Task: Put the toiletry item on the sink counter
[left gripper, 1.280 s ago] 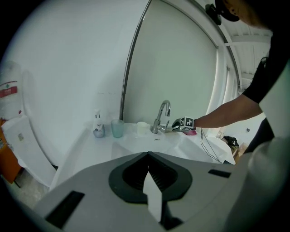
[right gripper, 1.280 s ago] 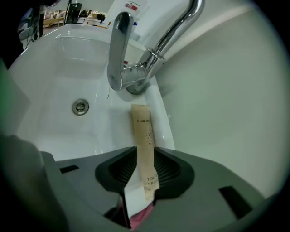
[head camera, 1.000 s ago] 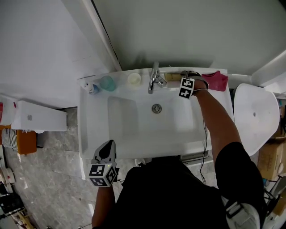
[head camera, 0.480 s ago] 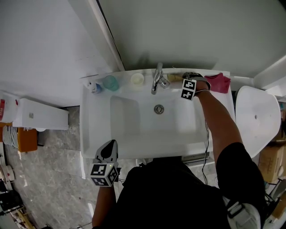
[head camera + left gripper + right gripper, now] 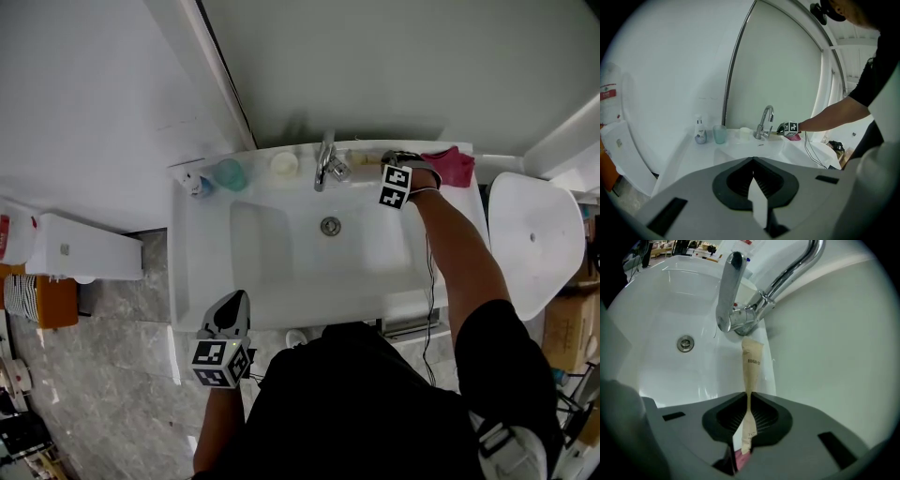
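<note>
A thin beige tube [image 5: 751, 363] lies on the back ledge of the white sink [image 5: 202, 281], just right of the chrome faucet [image 5: 740, 301]. In the right gripper view its rear end runs between the jaws of my right gripper [image 5: 749, 399], which are closing and pinch it flat. The head view shows that gripper [image 5: 380, 161] at the ledge with the tube [image 5: 364, 161] poking toward the faucet [image 5: 325, 161]. My left gripper [image 5: 232, 305] hangs at the sink's near left edge, shut and holding nothing [image 5: 753, 161].
A soap bottle [image 5: 194, 183], a teal cup [image 5: 228, 173] and a white cup [image 5: 284, 165] stand along the back ledge left of the faucet. A pink cloth [image 5: 453, 167] lies at the back right corner. The drain [image 5: 330, 226] is mid-basin. A white lid [image 5: 530, 244] is beside the sink.
The right gripper stays at the back ledge by the faucet. The left gripper has not moved. The head camera has shifted slightly.
</note>
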`<state>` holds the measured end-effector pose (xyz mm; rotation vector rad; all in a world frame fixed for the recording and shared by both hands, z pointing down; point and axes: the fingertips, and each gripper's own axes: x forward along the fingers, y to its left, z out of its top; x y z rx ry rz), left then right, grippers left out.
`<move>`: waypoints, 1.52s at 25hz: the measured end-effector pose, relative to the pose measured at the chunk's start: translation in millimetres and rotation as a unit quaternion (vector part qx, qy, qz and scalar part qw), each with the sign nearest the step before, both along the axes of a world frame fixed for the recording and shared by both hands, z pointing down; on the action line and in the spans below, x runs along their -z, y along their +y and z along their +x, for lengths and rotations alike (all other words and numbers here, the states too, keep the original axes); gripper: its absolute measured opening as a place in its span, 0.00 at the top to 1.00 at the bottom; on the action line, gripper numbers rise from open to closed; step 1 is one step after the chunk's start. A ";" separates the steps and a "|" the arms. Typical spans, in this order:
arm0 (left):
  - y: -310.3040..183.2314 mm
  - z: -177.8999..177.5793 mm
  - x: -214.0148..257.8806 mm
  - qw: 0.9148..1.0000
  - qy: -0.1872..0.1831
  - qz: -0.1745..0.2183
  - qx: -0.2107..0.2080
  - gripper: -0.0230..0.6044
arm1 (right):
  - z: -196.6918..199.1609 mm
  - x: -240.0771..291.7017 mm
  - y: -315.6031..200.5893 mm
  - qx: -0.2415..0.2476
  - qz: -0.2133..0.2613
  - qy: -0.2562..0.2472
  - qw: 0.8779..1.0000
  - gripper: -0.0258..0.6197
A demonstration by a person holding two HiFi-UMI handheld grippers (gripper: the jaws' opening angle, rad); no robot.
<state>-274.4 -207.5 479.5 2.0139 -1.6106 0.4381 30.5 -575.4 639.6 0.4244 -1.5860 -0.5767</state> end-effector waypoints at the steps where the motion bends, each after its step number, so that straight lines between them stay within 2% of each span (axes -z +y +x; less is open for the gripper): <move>1: 1.0 0.0 0.5 1.000 0.001 0.001 -0.002 0.96 | 1.8 3.2 2.5 -0.003 0.002 -0.002 1.000 0.92; 9: 11.6 2.1 2.2 0.999 0.007 0.012 -0.035 0.96 | 12.4 32.0 34.7 -0.030 0.022 -0.023 0.999 0.92; 13: 18.5 5.7 3.2 0.998 0.011 0.017 -0.058 0.96 | 12.8 52.7 59.6 -0.062 0.027 -0.069 0.995 0.92; 18: 25.8 12.8 6.1 0.996 0.015 0.025 -0.090 0.96 | 13.2 86.1 97.7 -0.130 0.029 -0.169 0.977 0.92; 22: 33.5 18.1 6.2 0.993 0.020 0.027 -0.117 0.96 | 14.2 109.5 136.6 -0.176 0.028 -0.241 0.954 0.92; 25: 41.2 24.7 7.5 0.990 0.022 0.030 -0.138 0.96 | 17.6 126.1 170.0 -0.217 0.022 -0.304 0.927 0.92; 27: 46.8 29.2 7.2 0.987 0.022 0.030 -0.153 0.96 | 21.3 135.0 193.1 -0.245 0.017 -0.351 0.904 0.92; 29: 51.2 33.9 7.3 0.985 0.023 0.031 -0.169 0.96 | 23.3 143.8 216.6 -0.270 0.013 -0.408 0.872 0.92; 32: 58.3 41.2 6.9 0.981 0.024 0.033 -0.190 0.96 | 23.8 162.2 254.7 -0.304 0.013 -0.493 0.815 0.92; 34: 63.0 46.4 6.7 0.979 0.025 0.035 -0.201 0.96 | 23.3 171.2 281.1 -0.321 0.012 -0.534 0.782 0.92; 36: 65.7 53.1 6.7 0.976 0.027 0.037 -0.213 0.96 | 22.8 177.5 305.0 -0.330 0.011 -0.560 0.759 0.92; 38: 67.2 60.0 6.8 0.973 0.028 0.038 -0.224 0.96 | 21.9 182.1 326.2 -0.338 0.006 -0.579 0.742 0.92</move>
